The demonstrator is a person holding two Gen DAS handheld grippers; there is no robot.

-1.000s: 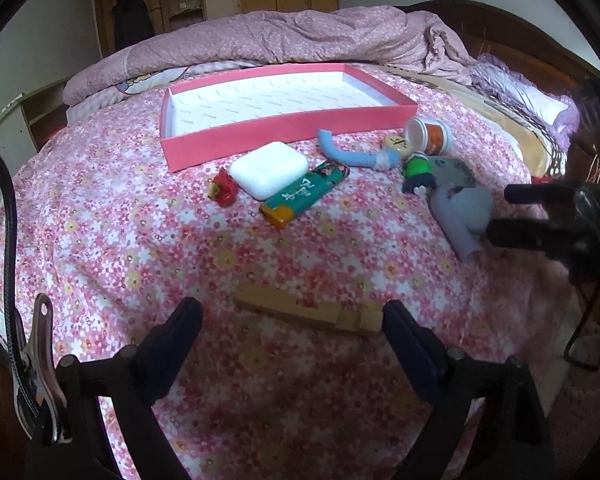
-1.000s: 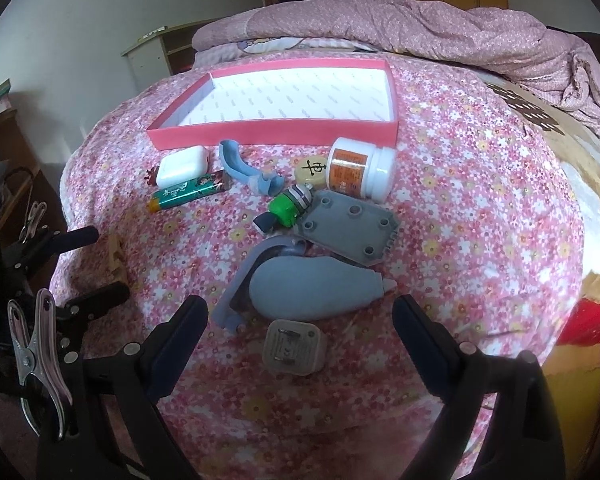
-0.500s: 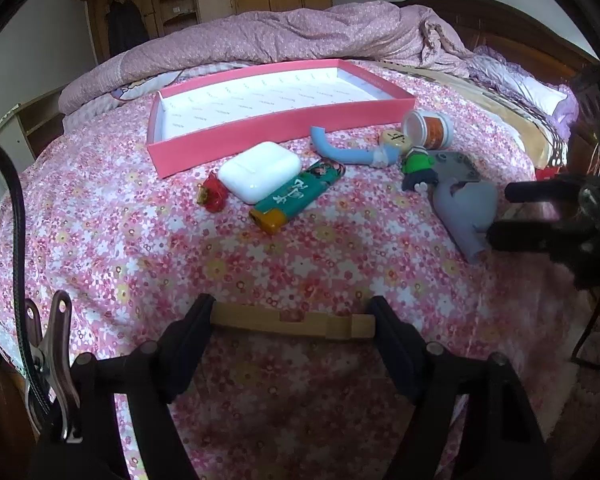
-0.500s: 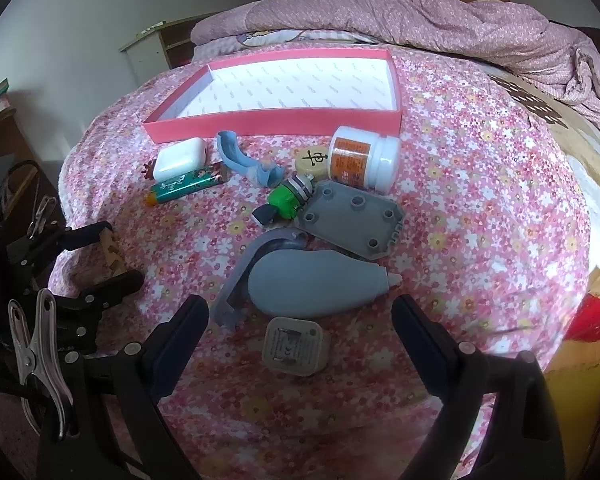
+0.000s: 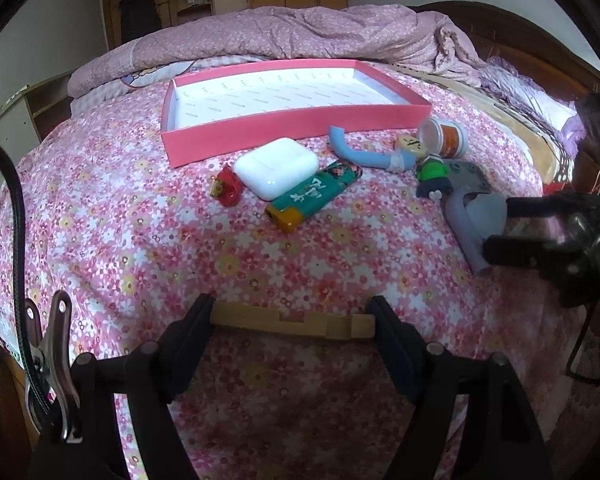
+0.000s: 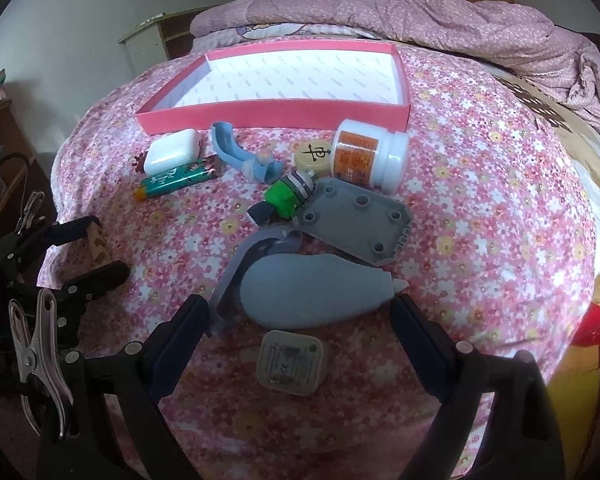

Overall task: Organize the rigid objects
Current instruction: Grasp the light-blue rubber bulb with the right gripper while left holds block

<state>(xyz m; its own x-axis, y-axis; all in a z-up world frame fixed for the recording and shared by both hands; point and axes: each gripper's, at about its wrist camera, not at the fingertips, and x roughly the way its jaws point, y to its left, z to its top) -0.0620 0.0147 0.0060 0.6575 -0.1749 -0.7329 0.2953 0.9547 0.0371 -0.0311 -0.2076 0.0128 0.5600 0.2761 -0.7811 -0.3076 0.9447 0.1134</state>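
The left gripper (image 5: pixel 292 322) is clamped on the ends of a wooden block (image 5: pixel 292 323), and each fingertip covers one end, so the block's full length is hidden. Just past it sit the white case (image 5: pixel 276 167), the green lighter (image 5: pixel 312 194) and the pink tray (image 5: pixel 296 120). The right gripper (image 6: pixel 300 320) is spread wide with nothing in it, straddling the grey bulb (image 6: pixel 308 296); the square plug (image 6: pixel 290 362) lies between its fingers. Everything's on a flowery pink bed (image 6: pixel 480 220), with a rumpled quilt (image 6: pixel 420 12) and wooden cabinets behind.
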